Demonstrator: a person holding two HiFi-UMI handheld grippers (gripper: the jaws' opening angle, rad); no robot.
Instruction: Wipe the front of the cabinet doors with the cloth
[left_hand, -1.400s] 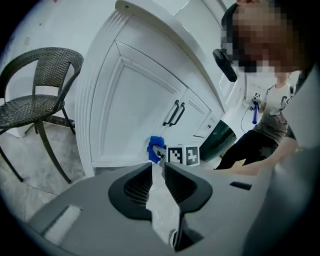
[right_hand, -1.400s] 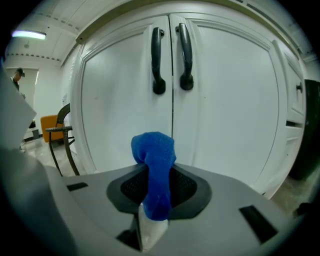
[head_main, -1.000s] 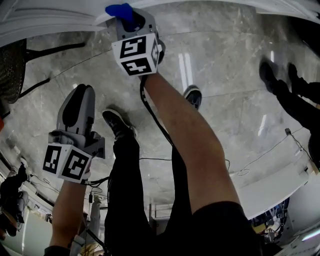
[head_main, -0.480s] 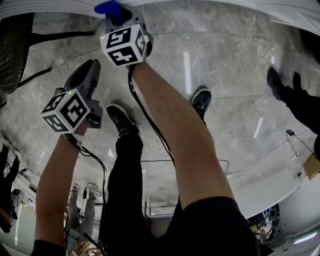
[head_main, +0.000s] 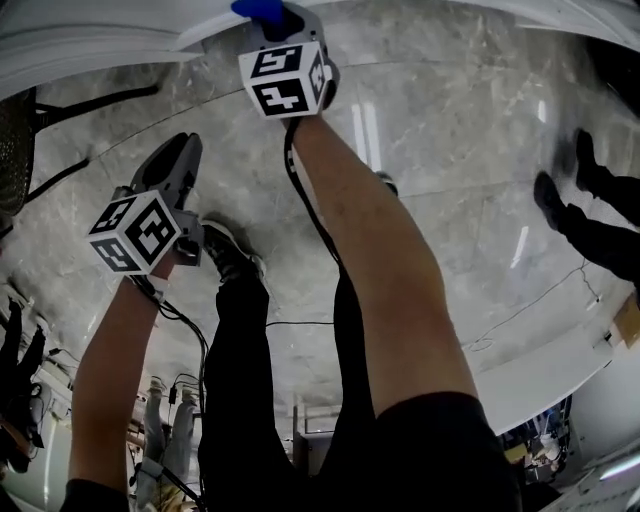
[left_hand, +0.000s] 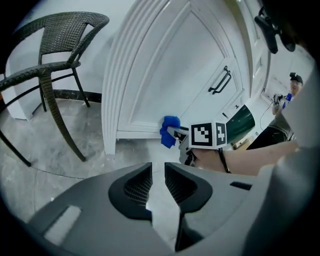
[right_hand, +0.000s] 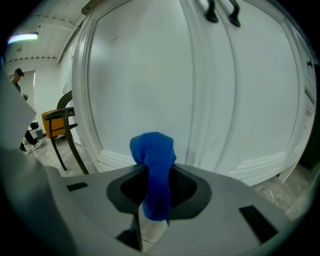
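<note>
Right gripper (head_main: 272, 18), fingers clamped on cloth (right_hand: 152, 150), swung back from 11 to 12 o'clock along door (right_hand: 150, 75) bottom; we judge mid-wipe. Left gripper (left_hand: 158, 181) at 9, fingers slightly apart, empty

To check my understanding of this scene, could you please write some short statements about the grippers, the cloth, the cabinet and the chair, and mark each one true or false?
1. The right gripper holds a blue cloth in its jaws. True.
2. The left gripper also holds a cloth. False: its jaws stand slightly apart, with nothing between them.
3. The cabinet doors are white, with dark handles. True.
4. The chair lies on its side. False: it stands upright on the floor, left of the cabinet in the left gripper view.
</note>
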